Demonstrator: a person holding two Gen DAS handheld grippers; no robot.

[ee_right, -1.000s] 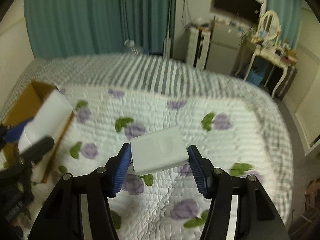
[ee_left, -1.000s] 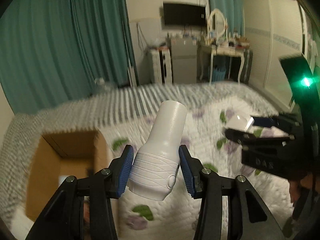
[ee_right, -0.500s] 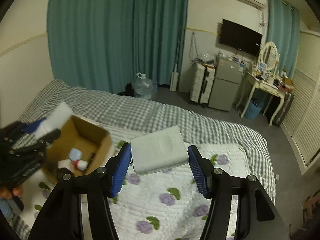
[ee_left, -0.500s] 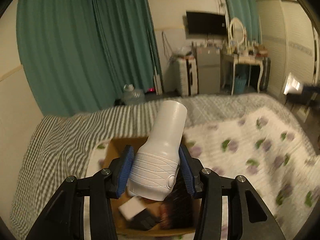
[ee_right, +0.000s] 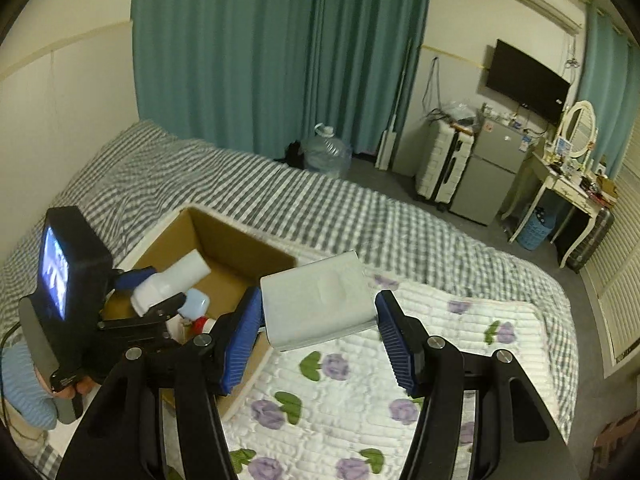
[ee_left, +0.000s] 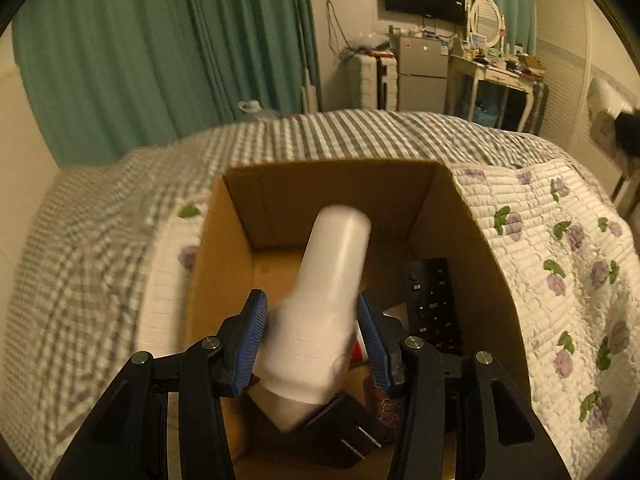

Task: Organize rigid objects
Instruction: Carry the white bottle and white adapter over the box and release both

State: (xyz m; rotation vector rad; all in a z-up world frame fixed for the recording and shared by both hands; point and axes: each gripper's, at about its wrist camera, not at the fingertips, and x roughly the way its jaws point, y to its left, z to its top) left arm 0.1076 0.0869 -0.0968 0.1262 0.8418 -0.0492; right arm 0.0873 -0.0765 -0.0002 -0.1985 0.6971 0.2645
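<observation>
My L gripper [ee_left: 314, 338] is clamping the white bottle [ee_left: 320, 304] w/ both blue pads touching its ribbed body, holding it tilted over the open cardboard box [ee_left: 340, 188] on the floral quilt [ee_left: 560, 280]. Inside box: black remote [ee_left: 434, 304] lying by the right wall, black plug [ee_left: 344, 432] near the front. My R gripper [ee_right: 316, 334] is gripping a white flat box [ee_right: 318, 300], hovering over the quilt just right of the cardboard box.
</observation>
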